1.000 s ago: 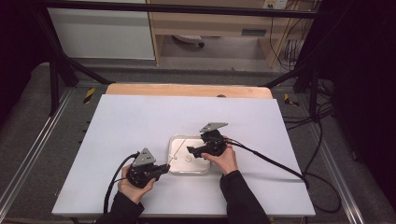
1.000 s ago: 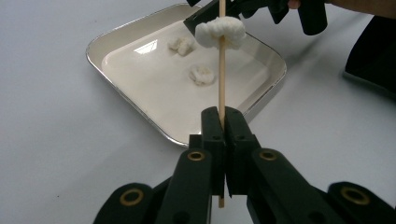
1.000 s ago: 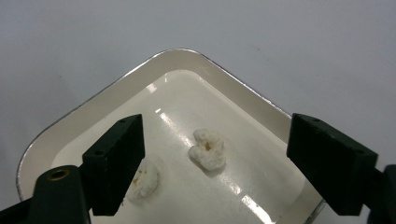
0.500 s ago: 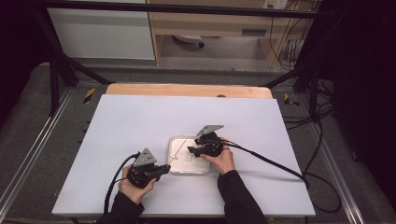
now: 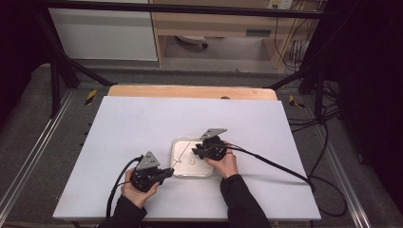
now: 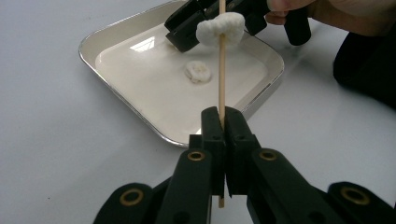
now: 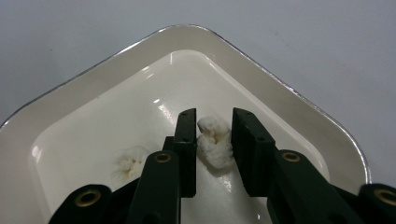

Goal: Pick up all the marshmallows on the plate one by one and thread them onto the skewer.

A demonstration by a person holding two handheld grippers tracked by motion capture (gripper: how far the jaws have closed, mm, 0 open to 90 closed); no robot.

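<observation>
A shallow white tray (image 5: 199,175) lies on the table in front of the person. My left gripper (image 6: 223,119) is shut on a thin wooden skewer (image 6: 222,84) that stands up over the tray's near rim (image 6: 140,123). My right gripper (image 7: 215,114) reaches into the tray (image 7: 280,88). Its jaws have just been closing, and they now touch both sides of a puffy white piece (image 7: 215,144). In the left gripper view the skewer crosses in front of that piece (image 6: 233,25). A second white piece (image 6: 198,72) lies loose on the tray floor (image 7: 130,165).
The white tabletop (image 5: 142,123) spreads wide around the tray, with a wooden strip (image 5: 190,91) along its far edge. Cables trail from both grippers, the right one (image 5: 275,166) running off to the table's right side. Metal frame rails border the table.
The right gripper's jaws have drawn together around the white piece in the tray, with little movement of the hand. The left gripper and skewer have stayed put.
</observation>
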